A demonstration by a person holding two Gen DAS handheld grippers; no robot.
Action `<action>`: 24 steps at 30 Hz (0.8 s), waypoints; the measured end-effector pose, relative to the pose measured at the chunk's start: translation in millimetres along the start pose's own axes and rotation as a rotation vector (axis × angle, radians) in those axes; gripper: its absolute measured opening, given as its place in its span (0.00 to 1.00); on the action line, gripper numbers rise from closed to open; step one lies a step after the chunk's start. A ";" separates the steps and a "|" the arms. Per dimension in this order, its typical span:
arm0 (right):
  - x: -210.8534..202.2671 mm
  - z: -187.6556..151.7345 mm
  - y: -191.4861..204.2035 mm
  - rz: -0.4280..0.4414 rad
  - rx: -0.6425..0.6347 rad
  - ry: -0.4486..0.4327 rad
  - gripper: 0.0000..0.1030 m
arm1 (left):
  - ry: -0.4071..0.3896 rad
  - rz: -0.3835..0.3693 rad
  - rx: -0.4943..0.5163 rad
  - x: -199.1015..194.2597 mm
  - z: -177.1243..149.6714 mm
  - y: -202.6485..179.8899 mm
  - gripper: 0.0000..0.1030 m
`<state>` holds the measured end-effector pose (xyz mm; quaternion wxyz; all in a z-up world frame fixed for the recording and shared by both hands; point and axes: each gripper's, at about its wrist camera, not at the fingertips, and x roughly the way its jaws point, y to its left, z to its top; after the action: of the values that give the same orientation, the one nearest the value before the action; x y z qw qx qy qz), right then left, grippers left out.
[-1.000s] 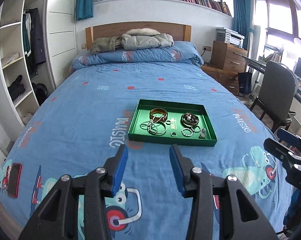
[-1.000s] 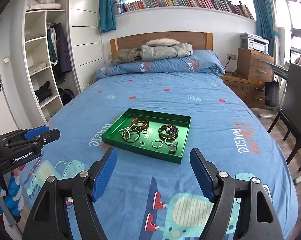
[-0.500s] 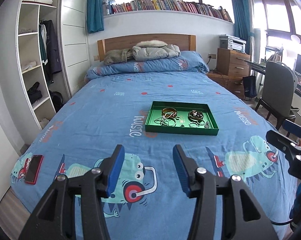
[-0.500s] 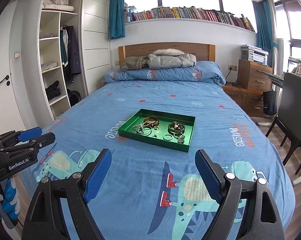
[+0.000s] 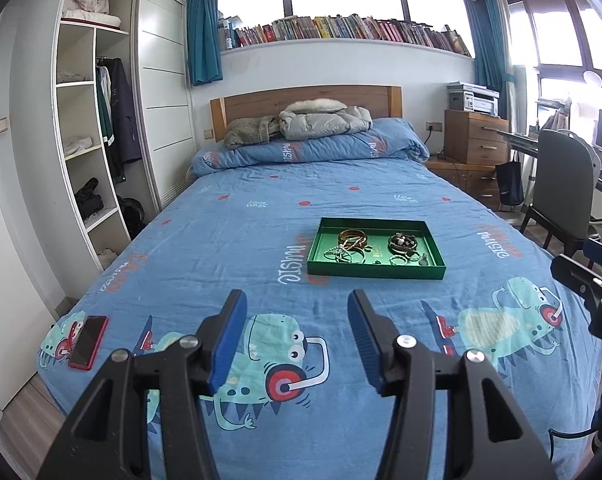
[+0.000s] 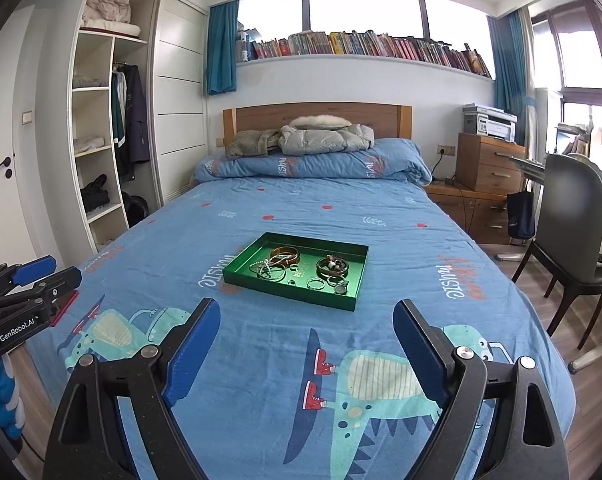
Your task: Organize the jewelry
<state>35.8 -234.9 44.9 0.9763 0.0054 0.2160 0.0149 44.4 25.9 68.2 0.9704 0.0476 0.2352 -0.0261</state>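
Tray: green tray [image 5: 376, 271] lies flat on the bed, centre-right of the left view and centre of the right view [image 6: 293, 288]; low walls likely there to keep small pieces from rolling into the quilt.
Jewelry: all inside the tray, none on the quilt; brown bangle [image 5: 352, 235] upper left, beaded bracelet [image 5: 402, 241] upper right, tangled chain [image 5: 343, 251] left, small rings [image 5: 399, 260] along the near side.
Left gripper: left gripper [image 5: 297, 336] low in frame, blue pads spread, nothing between them; well apart from the tray.
Right gripper: right gripper [image 6: 306, 350] low in frame, pads spread wider, empty; also well short of the tray.
Why held so: both face the tray from the foot of the bed, judged a ready stance with no piece picked yet.
Bed: blue cartoon quilt [image 5: 229, 248] is a soft surface, so the tray may tip if pressed on one edge.
Left view only: red phone [image 5: 88, 342] at lower left on the quilt corner; right gripper body at right edge.
Right view only: door handle [image 6: 1, 165] at left edge; the phone is mostly hidden behind the left gripper body at lower left.
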 end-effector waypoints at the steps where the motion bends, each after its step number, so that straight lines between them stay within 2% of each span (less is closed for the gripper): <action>1: -0.6 -0.3 -0.4 -0.003 0.000 -0.001 0.85 | -0.004 0.003 -0.003 -0.6 0.6 0.3 0.49; 14: -0.1 -3.8 -7.4 -0.020 0.006 -0.023 0.99 | -0.034 0.050 0.010 0.3 0.1 -6.1 0.51; 19: 1.4 -5.2 -8.2 -0.020 0.005 -0.028 0.99 | -0.051 0.072 0.002 3.2 -0.6 -6.4 0.51; 24: 3.3 -6.0 -9.5 -0.018 0.008 -0.029 1.00 | -0.082 0.063 -0.002 1.6 -2.9 -6.4 0.51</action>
<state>36.5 -244.2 38.0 0.9794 0.0075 0.2017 0.0052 44.0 19.8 64.4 0.9796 0.0529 0.1938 0.0028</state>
